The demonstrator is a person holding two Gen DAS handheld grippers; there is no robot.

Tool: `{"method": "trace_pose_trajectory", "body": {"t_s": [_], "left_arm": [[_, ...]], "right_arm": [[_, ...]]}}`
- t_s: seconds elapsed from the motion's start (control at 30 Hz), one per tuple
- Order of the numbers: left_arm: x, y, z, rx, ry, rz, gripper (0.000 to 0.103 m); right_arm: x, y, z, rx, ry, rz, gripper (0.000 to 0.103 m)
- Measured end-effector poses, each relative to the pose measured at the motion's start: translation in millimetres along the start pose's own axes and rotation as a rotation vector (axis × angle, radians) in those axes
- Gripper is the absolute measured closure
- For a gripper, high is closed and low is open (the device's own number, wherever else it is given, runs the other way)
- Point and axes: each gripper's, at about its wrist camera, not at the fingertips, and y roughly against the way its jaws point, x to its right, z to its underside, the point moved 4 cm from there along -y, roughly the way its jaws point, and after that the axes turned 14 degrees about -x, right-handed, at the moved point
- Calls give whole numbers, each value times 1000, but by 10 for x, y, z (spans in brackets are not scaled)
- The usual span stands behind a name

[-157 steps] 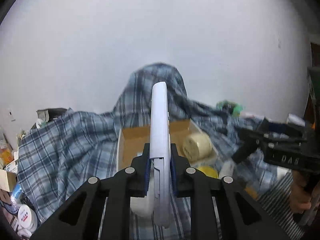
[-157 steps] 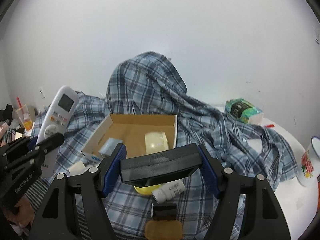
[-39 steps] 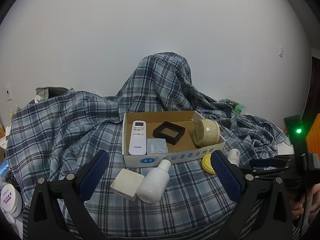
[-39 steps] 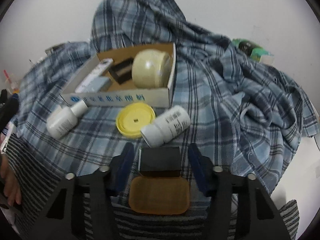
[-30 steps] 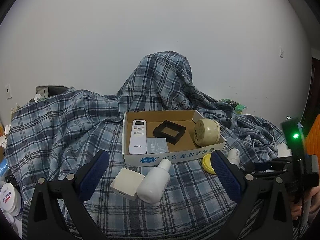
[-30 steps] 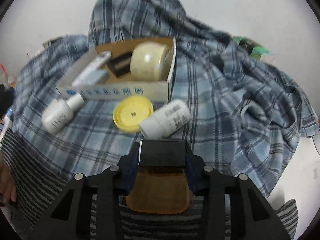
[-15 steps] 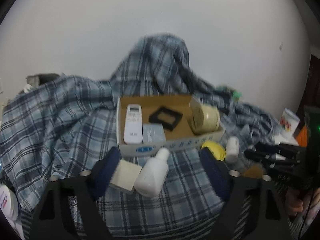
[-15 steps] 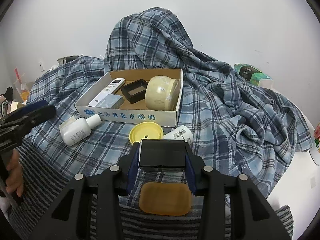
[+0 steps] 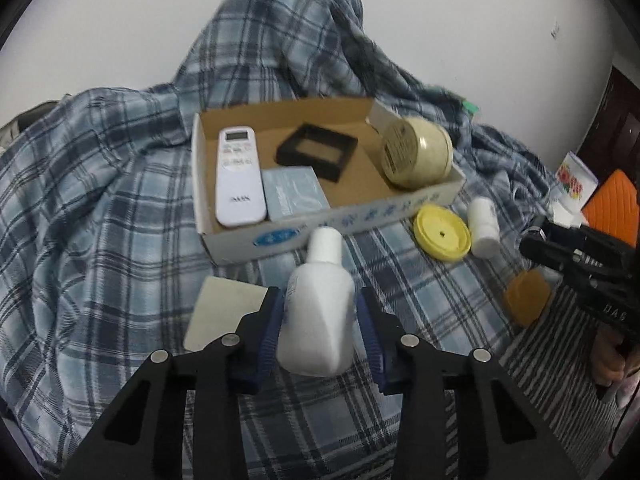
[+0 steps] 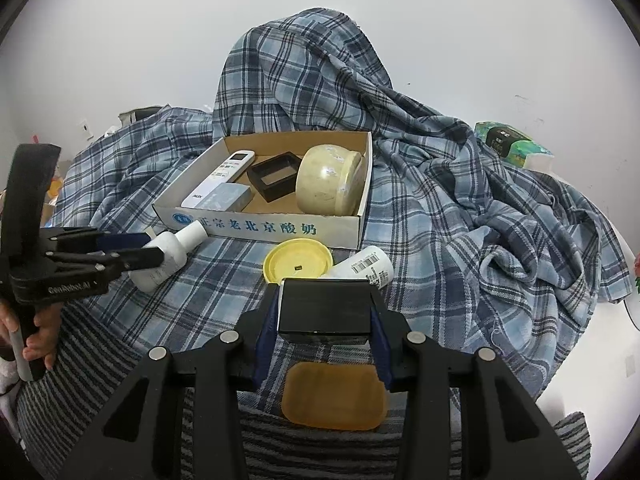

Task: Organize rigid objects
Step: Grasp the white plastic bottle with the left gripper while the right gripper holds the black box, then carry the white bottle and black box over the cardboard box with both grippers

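A blue plaid cloth (image 10: pixel 460 208) covered the surface and rose in a peak against a plain white wall (image 10: pixel 160 40). On it sat an open cardboard box (image 10: pixel 280 228), the landmark here. Its front wall bore a round blue logo and blue Chinese characters. Inside lay a white remote (image 9: pixel 239 176) at the left, a pale blue packet (image 9: pixel 294 194) beside it, a black frame (image 9: pixel 318 152) in the middle and a cream jar (image 10: pixel 330 180) on its side at the right.

Just in front of the box lay a yellow lid (image 10: pixel 298 266) and a small white bottle (image 10: pixel 366 268) with a barcode label. A striped cloth (image 10: pixel 120 360) lay nearer the cameras, with an amber soap-like bar (image 10: pixel 334 396) on it. Right of the box, by the wall, stood a green tissue pack (image 10: pixel 508 140).

The left gripper (image 9: pixel 320 320) had just been closing around a white bottle (image 9: pixel 320 312) lying in front of the box's left end; its pads looked to touch the bottle's sides. The gripper's side read "GenRobot.AI". A pale square block (image 9: pixel 224 312) lay just left of that bottle.

The right gripper (image 10: pixel 324 312) was clamped on a black box (image 10: pixel 324 308), held in front of the lid.
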Motion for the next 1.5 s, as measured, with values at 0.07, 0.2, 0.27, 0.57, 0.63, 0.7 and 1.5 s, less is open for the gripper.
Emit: {"method": "trace_pose_trajectory", "body": {"t_s": [0.07, 0.2, 0.27, 0.57, 0.63, 0.7, 1.5], "left_arm": [[28, -73, -2, -29, -12, -4, 62], [76, -134, 6, -56, -31, -15, 62], [109, -248, 13, -113, -48, -41, 62], [93, 114, 65, 88, -22, -79, 62], [98, 339, 138, 204, -8, -101, 62], [100, 579, 231, 328, -1, -111, 62], [299, 1598, -78, 620, 48, -227, 62]], "right_arm": [[-7, -3, 1, -1, 3, 0, 63], [-16, -15, 9, -8, 3, -1, 63], [-14, -17, 10, -9, 3, 0, 63], [-8, -1, 11, 8, -1, 1, 63], [-11, 40, 18, 27, -2, -1, 63], [-27, 75, 19, 44, 3, -2, 63], [-251, 1002, -508, 283, 50, 50, 63]]}}
